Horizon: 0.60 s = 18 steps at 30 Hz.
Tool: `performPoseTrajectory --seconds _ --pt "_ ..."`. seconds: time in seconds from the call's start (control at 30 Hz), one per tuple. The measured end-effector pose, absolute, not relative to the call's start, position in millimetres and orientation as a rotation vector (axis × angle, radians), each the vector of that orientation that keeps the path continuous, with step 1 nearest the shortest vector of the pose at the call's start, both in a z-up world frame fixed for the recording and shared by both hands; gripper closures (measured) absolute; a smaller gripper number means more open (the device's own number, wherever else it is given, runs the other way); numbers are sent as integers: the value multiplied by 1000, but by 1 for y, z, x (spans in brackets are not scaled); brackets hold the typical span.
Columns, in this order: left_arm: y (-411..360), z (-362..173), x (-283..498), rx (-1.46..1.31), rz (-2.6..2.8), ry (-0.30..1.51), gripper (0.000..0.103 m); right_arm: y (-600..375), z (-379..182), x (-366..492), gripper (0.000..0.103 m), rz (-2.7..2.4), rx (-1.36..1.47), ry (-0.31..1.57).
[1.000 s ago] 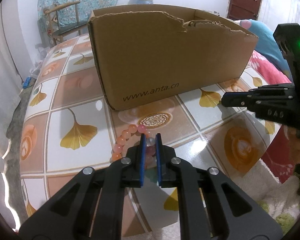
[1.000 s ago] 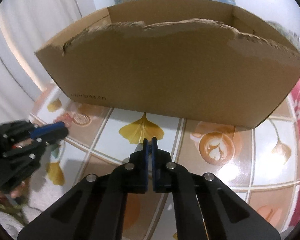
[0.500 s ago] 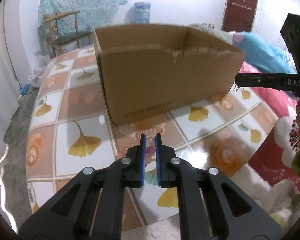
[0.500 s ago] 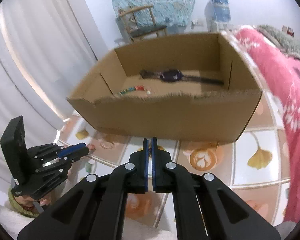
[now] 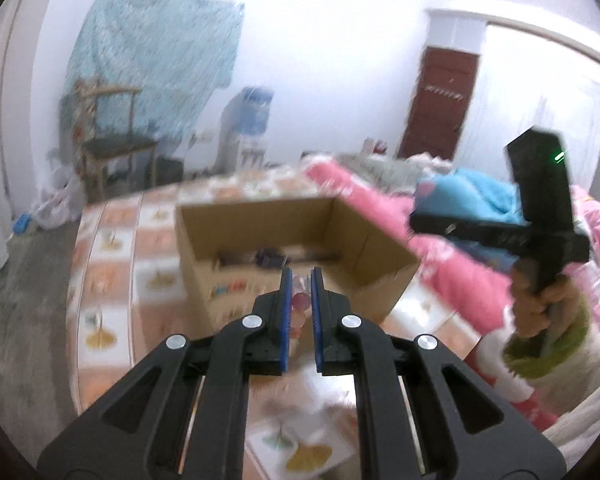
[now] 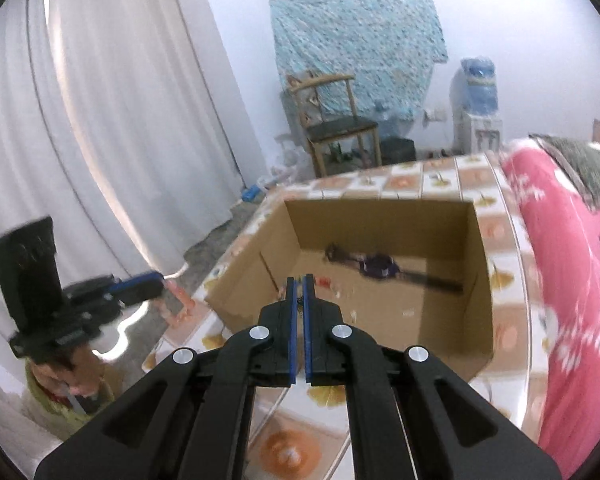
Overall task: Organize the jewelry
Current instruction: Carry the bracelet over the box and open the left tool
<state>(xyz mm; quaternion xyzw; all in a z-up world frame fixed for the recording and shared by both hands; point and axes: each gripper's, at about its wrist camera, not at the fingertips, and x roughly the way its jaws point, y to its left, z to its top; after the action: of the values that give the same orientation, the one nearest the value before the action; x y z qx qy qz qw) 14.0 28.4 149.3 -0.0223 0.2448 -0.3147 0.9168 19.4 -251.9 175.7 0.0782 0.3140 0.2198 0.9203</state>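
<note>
Above the table (image 6: 512,248), the left gripper (image 5: 299,280) clamped pink beads (image 5: 301,301) (blurred); the right gripper (image 6: 299,286) was closed over the open box (image 6: 380,316).

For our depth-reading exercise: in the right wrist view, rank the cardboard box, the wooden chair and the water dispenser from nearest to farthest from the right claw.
1. Cardboard box: just ahead of the right claw, on the tiled table.
2. Wooden chair: beyond the table, by the far wall, centre.
3. Water dispenser: also at the far wall, to the right; nearly level with the chair, so the last two are too close to call.
</note>
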Motion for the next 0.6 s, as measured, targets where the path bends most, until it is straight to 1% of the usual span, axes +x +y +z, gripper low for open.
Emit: performPoseTrajectory --seconds 0.1,0.2,0.4,0.5,0.6 --pt "16 164 34 -25 -687 493 95 -255 180 43 100 476 146 655" --pt "-1 159 65 -12 -721 555 95 -259 173 74 100 490 145 715" --pt "-31 108 134 -19 -761 810 95 -270 142 120 100 490 159 842" --pt "-43 79 155 -3 -769 940 95 -275 132 135 100 499 180 881" --pt "-50 62 162 52 -753 1008 94 -278 126 145 100 508 185 901"
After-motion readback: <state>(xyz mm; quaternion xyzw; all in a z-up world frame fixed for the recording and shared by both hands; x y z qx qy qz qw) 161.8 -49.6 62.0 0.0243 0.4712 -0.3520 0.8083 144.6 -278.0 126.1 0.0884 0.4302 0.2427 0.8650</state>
